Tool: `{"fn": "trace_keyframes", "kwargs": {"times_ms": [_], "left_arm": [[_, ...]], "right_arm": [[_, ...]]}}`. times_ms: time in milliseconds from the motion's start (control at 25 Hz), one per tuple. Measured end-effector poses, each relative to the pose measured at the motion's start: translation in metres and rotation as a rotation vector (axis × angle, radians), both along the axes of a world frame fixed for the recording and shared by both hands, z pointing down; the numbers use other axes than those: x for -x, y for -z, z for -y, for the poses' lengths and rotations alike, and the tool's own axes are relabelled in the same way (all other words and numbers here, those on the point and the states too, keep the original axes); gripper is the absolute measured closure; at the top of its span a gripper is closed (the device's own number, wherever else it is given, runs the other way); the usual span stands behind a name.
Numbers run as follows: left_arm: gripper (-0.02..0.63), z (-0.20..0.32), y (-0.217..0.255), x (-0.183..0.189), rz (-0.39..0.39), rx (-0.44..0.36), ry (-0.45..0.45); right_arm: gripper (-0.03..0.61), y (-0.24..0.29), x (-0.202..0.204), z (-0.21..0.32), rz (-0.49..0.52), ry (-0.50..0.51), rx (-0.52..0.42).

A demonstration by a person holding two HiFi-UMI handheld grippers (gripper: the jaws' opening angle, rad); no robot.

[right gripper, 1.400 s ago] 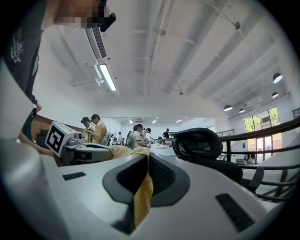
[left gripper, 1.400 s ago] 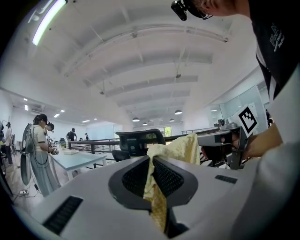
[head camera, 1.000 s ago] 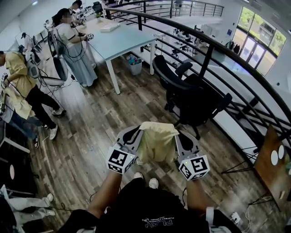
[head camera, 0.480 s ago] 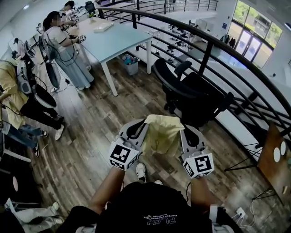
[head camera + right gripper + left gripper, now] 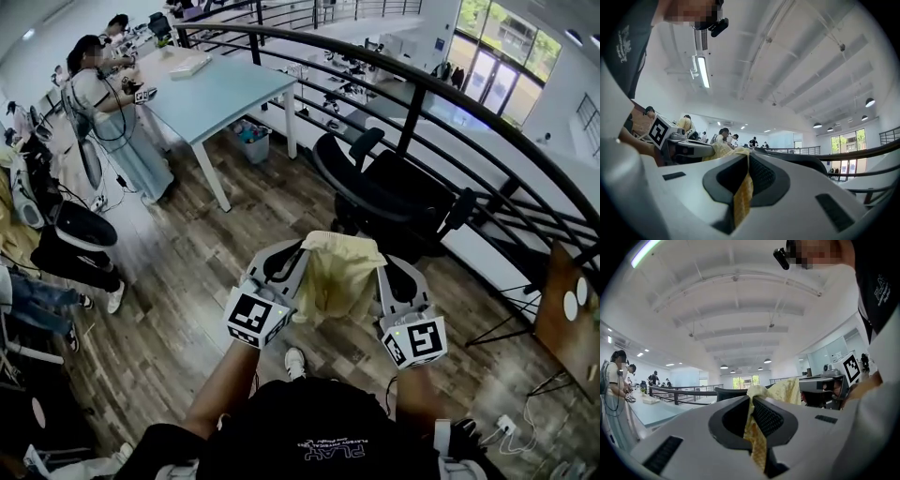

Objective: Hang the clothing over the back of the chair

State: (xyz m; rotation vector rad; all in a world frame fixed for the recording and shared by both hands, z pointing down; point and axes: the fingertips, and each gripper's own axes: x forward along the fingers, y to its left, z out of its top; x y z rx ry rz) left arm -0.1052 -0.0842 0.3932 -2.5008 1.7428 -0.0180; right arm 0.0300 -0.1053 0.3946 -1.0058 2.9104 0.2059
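- Left gripper (image 5: 751,414): my jaws are closed on a thin fold of the yellow clothing (image 5: 336,278). Right gripper (image 5: 746,178): jaws clamped on its other edge.
- The clothing hangs between both grippers, short of the black chair (image 5: 398,202) and not touching it.
- Risk: each grip takes little cloth, so an uneven pull toward the chair could slip one edge free.
- Only the head view shows the gap to the chair — only the gripper views show cloth between the pads.

Head view looks steeply down; both gripper views look level, close along their jaws; all share the pale-yellow cloth garment (image 5: 342,277).
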Motion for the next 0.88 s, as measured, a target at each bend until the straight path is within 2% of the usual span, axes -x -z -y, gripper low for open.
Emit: {"fn": "trace_keyframes", "kwargs": {"times_ms": [200,320,520,880], "left_arm": [[0.581,0.014,0.008,0.008,0.024,-0.012,-0.048],[0.581,0.017,0.005,0.008,0.01,-0.023,-0.066],[0.581,0.03,0.016,0.034,-0.008,-0.043,-0.113],[0.581,0.042,0.036,0.04,-0.007,-0.093,-0.17]], "right_arm": [[0.552,0.003,0.01,0.006,0.004,-0.045,-0.022],[0.552,0.002,0.007,0.007,-0.003,-0.071,-0.035],[0.552,0.016,0.031,0.015,-0.029,-0.128,-0.059],[0.552,0.039,0.035,0.02,-0.04,-0.187,-0.108]]}}
